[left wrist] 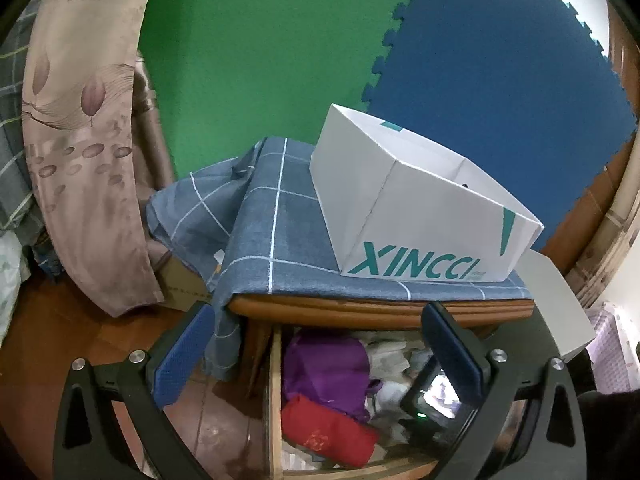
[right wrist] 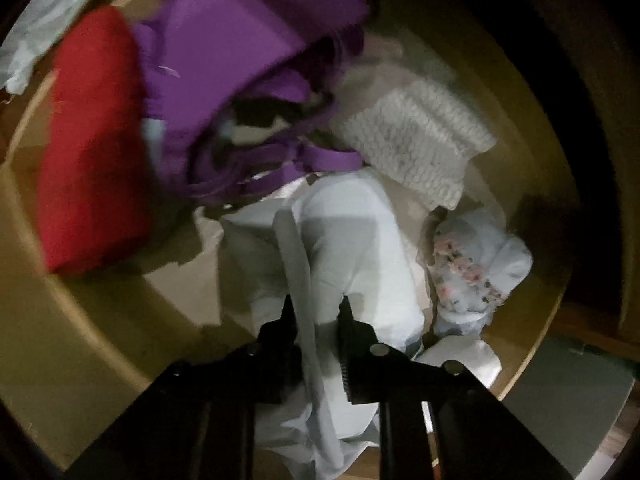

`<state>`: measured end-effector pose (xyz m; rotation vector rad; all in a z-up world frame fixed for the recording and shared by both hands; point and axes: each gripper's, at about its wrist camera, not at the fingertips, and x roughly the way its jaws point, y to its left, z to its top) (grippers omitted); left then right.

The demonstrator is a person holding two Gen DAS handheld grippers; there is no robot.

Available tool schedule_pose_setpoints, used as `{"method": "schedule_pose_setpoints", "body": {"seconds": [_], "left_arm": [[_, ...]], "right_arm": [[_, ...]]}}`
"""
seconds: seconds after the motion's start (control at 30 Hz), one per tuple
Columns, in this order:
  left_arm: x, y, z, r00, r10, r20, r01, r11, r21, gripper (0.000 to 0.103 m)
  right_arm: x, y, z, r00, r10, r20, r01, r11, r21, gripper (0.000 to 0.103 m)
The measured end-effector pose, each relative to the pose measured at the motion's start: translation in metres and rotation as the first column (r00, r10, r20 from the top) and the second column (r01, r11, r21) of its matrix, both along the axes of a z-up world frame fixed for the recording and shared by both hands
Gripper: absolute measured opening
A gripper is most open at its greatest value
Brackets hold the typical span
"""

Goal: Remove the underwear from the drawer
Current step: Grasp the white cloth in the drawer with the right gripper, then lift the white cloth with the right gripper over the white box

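**Right wrist view: claw clamped on pale underwear inside the drawer**

Right wrist view looks down into the wooden drawer (right wrist: 80, 332), where the right claw (right wrist: 316, 312) has its two dark fingers closed tight on a fold of the pale blue-white underwear (right wrist: 348, 240), which lies in the middle of the drawer. A red garment (right wrist: 92, 148) sits to the left, a purple garment (right wrist: 240, 52) lies above it, and a white knitted piece (right wrist: 420, 140) and a small floral item (right wrist: 476, 268) lie to the right.

From the left wrist view, the left claw (left wrist: 316, 352) hangs with its blue-padded fingers (left wrist: 180, 360) wide apart, gripping nothing, over the open drawer (left wrist: 274, 400). The red garment (left wrist: 328, 428) and purple garment (left wrist: 328, 364) show below. A white XINCCI box (left wrist: 400, 208) rests on a blue checked cloth (left wrist: 288, 240) covering the surface above the drawer.
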<state>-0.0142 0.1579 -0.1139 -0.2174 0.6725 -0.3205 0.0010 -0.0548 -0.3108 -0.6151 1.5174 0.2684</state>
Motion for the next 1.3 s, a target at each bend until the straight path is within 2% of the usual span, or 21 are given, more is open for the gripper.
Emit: {"method": "schedule_pose_setpoints", "body": {"seconds": [0.17,0.33,0.37,0.5,0.63,0.7,0.83,0.87,0.93,1.07,1.3], "left_arm": [[0.000,-0.006,-0.002,1.000,0.004,0.015,-0.004,0.999,0.045,0.102],[0.002,-0.016,-0.010,1.000,0.003,0.013,-0.004,0.994,0.112,0.102],[0.003,-0.018,-0.013,1.000,0.000,0.006,-0.001,0.993,0.122,0.102],[0.005,-0.026,-0.020,1.000,-0.015,-0.009,0.016,0.987,0.162,0.102],[0.003,-0.033,-0.022,1.000,-0.024,0.009,0.022,0.980,0.196,0.102],[0.002,-0.038,-0.024,0.999,-0.033,0.008,0.031,0.976,0.213,0.102],[0.001,-0.046,-0.029,0.998,-0.055,-0.003,0.054,0.970,0.236,0.102],[0.000,-0.048,-0.029,0.998,-0.061,-0.002,0.059,0.968,0.244,0.102],[0.000,-0.051,-0.030,0.998,-0.069,0.001,0.066,0.965,0.252,0.102],[-0.001,-0.052,-0.031,0.997,-0.075,0.004,0.072,0.965,0.253,0.102],[-0.001,-0.053,-0.030,0.996,-0.085,-0.002,0.083,0.968,0.236,0.102]], "right_arm": [[-0.018,-0.007,0.070,0.985,-0.074,0.156,0.053,0.989,0.135,0.016],[-0.055,-0.020,0.153,0.945,-0.149,0.290,0.073,0.963,0.258,0.016],[-0.049,-0.029,0.164,0.939,-0.161,0.305,0.075,0.959,0.273,0.016],[-0.070,-0.048,0.216,0.887,-0.248,0.388,0.097,0.924,0.369,0.016],[-0.090,-0.063,0.275,0.812,-0.321,0.487,0.086,0.891,0.445,0.016],[-0.093,-0.070,0.290,0.788,-0.334,0.518,0.074,0.886,0.458,0.016],[-0.098,-0.072,0.328,0.720,-0.332,0.609,0.050,0.900,0.432,0.016],[-0.093,-0.076,0.340,0.695,-0.345,0.630,0.049,0.898,0.437,0.016],[-0.088,-0.080,0.357,0.671,-0.373,0.641,0.064,0.890,0.451,0.016],[-0.078,-0.081,0.378,0.597,-0.418,0.685,0.065,0.876,0.477,0.016],[-0.047,-0.058,0.404,0.512,-0.397,0.762,0.064,0.902,0.427,0.016]]}}
